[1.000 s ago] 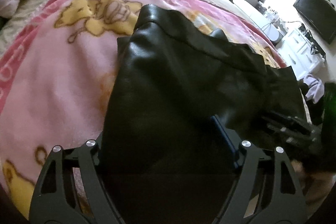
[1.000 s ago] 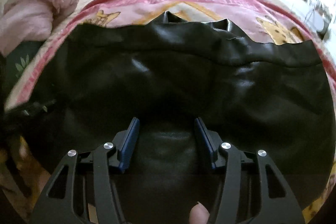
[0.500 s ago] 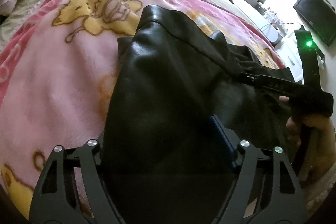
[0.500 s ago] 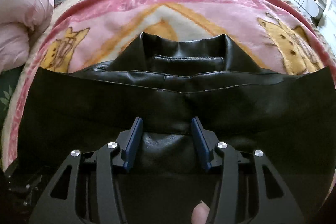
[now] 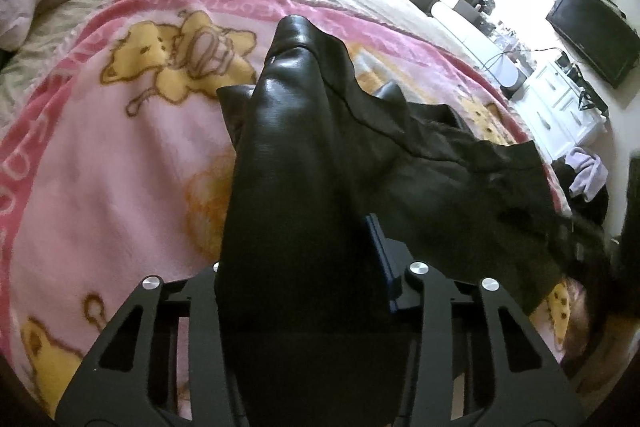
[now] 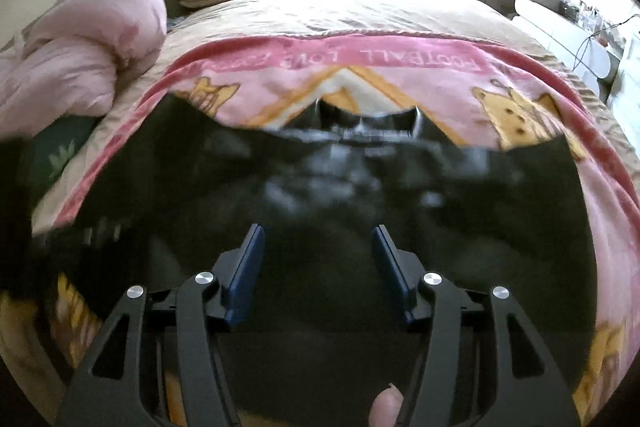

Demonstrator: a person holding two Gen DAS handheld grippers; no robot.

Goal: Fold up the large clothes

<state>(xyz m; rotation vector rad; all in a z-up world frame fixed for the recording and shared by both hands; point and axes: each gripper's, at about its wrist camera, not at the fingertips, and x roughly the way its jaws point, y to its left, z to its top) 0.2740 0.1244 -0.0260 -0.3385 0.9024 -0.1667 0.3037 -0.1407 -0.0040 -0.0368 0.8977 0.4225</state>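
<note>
You are mid-fold: your left gripper (image 5: 304, 259) clamps the black leather jacket (image 5: 320, 155), draped ahead of it over the pink blanket (image 5: 112, 163), your right gripper (image 6: 318, 267) gapes above it, and flattening and further folds remain.

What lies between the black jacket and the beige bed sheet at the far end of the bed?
In the right wrist view, the pink blanket with yellow bears lies between the black jacket and the beige sheet.
</note>
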